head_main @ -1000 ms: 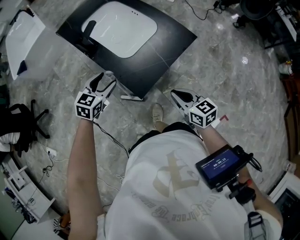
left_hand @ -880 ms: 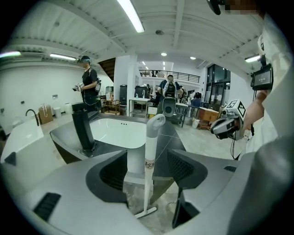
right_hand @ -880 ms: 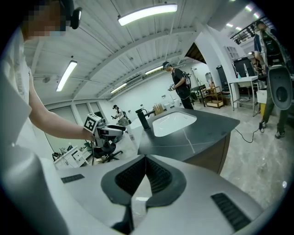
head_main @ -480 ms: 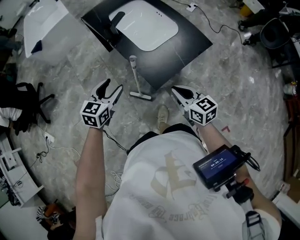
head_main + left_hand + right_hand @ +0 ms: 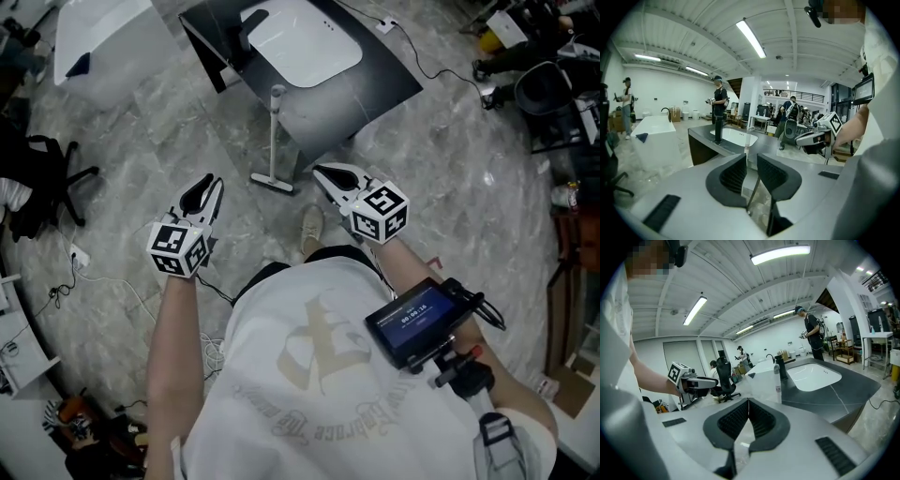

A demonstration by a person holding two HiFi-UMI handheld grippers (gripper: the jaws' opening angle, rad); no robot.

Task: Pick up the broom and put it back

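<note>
Broom (image 5: 274, 141) untouched so far: nearest the person, the left hand-held gripper (image 5: 212, 181) has just been narrowing its jaws to a slim, empty gap, and the right hand-held gripper (image 5: 323, 173) is closed on nothing. Beyond them it stands upright on the floor (image 5: 450, 187) against the dark tabletop (image 5: 375, 84), so grasping and returning it both remain.

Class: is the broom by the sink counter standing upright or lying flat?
Upright: the broom stands on its head on the floor, handle rising vertically beside the counter in both gripper views.

Nothing legible on screen (image 5: 410, 317) or shirt print (image 5: 319, 412)
</note>
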